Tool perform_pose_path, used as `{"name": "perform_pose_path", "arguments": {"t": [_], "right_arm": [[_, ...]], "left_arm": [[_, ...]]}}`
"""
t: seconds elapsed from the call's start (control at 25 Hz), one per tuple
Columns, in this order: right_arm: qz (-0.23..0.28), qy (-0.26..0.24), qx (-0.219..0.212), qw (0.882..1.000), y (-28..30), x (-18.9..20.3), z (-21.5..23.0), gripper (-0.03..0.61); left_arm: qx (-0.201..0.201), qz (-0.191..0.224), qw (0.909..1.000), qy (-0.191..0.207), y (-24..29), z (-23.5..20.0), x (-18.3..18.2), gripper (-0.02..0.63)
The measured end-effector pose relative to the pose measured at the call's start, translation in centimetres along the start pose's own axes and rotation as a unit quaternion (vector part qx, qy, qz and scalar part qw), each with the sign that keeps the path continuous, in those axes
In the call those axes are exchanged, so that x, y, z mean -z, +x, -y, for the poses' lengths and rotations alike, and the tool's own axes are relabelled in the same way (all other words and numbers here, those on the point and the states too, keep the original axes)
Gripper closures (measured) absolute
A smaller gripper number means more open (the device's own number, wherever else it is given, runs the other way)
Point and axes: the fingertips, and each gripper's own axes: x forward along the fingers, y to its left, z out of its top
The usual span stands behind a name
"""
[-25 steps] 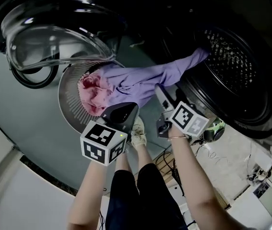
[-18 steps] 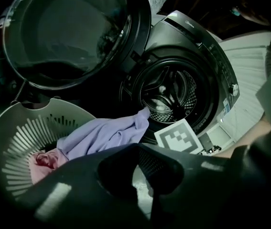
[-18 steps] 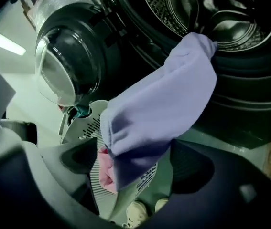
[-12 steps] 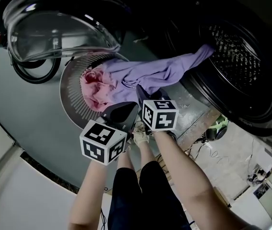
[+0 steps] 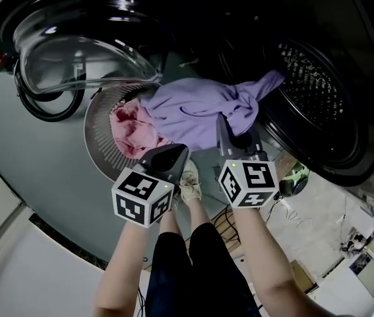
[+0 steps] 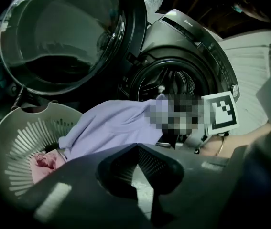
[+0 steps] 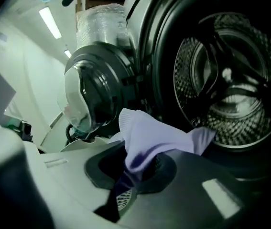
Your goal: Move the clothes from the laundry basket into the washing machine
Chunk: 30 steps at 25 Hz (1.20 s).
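A purple garment [image 5: 200,111] stretches from the white laundry basket [image 5: 97,154] up to the washing machine's drum opening [image 5: 318,91], its far end draped over the rim. My right gripper [image 5: 224,129] is shut on its near edge; in the right gripper view the cloth [image 7: 149,137] bunches between the jaws [image 7: 135,168], with the drum [image 7: 221,94] just ahead. A pink garment [image 5: 130,127] lies in the basket. My left gripper [image 5: 173,152] hovers at the basket's near rim, shut with nothing in it [image 6: 138,144].
The round glass door [image 5: 74,51] stands open at the upper left, over the basket. My legs and a shoe [image 5: 190,183] are right below the grippers. Cables [image 5: 292,210] and a green object [image 5: 297,177] lie on the floor beside the machine.
My right gripper swung left to the purple garment, shut on it and lifted it; the cloth is now bunched higher and nearer the drum. The left gripper stayed put.
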Motion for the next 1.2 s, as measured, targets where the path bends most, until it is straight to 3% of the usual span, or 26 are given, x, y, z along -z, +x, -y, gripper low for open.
{"name": "perform_pose_path", "arguments": {"t": [0.28, 0.4, 0.6, 0.76, 0.88, 0.96, 1.04, 1.2], "right_arm": [[0.09, -0.079, 0.109, 0.987, -3.0, -8.5, 7.5, 0.514], [0.108, -0.067, 0.163, 0.978, -3.3, -10.3, 12.2, 0.514], [0.09, -0.041, 0.242, 0.965, -2.0, -9.9, 19.1, 0.514], [0.044, -0.004, 0.259, 0.965, 0.8, -7.3, 22.6, 0.495], [0.003, 0.068, 0.255, 0.964, 2.7, -4.9, 24.8, 0.409], [-0.026, 0.124, 0.244, 0.961, 3.6, -3.3, 25.6, 0.235], [-0.044, 0.155, 0.222, 0.961, 4.1, -2.5, 25.5, 0.158], [-0.03, 0.153, 0.195, 0.968, 2.9, -3.1, 23.7, 0.126]], "left_arm": [[0.012, 0.004, 0.9997, 0.023, 0.5, 2.0, -2.6, 0.612], [0.017, 0.005, 0.9994, 0.031, 0.8, 2.6, -3.4, 0.612], [0.018, 0.007, 0.9993, 0.032, 1.6, 2.9, -3.9, 0.612], [0.027, 0.001, 0.9989, 0.038, 2.3, 3.2, -3.5, 0.612], [0.031, -0.005, 0.9987, 0.04, 2.6, 3.1, -3.1, 0.612], [0.031, -0.007, 0.9988, 0.038, 2.7, 3.0, -2.9, 0.612], [0.031, -0.008, 0.9989, 0.035, 2.8, 3.0, -2.6, 0.612], [0.033, -0.008, 0.9989, 0.03, 3.1, 3.1, -2.4, 0.612]]}}
